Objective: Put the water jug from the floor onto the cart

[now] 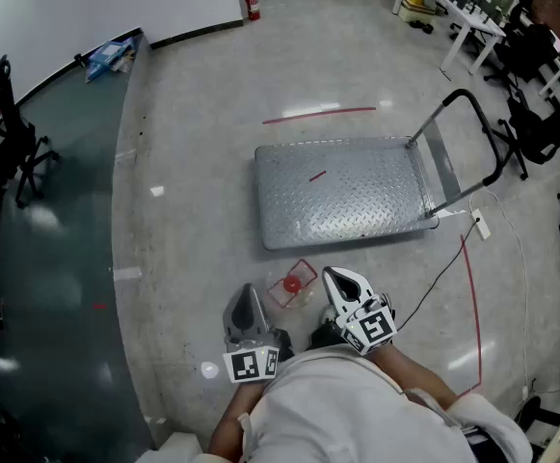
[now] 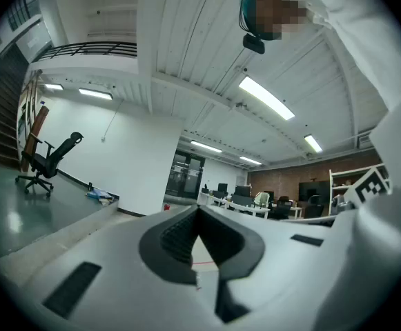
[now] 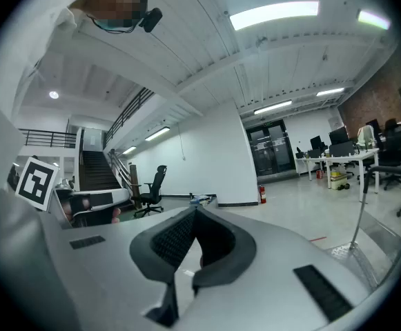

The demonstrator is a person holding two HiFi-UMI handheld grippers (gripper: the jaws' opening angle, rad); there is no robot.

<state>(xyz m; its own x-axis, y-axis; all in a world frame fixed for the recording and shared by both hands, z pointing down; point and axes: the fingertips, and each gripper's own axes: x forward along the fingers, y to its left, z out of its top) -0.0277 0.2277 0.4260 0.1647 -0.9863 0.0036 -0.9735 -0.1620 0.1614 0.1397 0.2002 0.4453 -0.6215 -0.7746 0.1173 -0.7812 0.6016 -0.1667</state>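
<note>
Left gripper and right gripper, both closed and empty, flank jug on floor; cart bare, so lifting seems all ahead

The cart had a silver deck with raised diamond tread. The water jug was clear with a red cap. The floor was pale grey.

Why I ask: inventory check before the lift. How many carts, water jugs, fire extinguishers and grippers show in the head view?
cart: 1
water jug: 1
fire extinguisher: 1
grippers: 2 (left gripper, right gripper)
Total: 5
</note>
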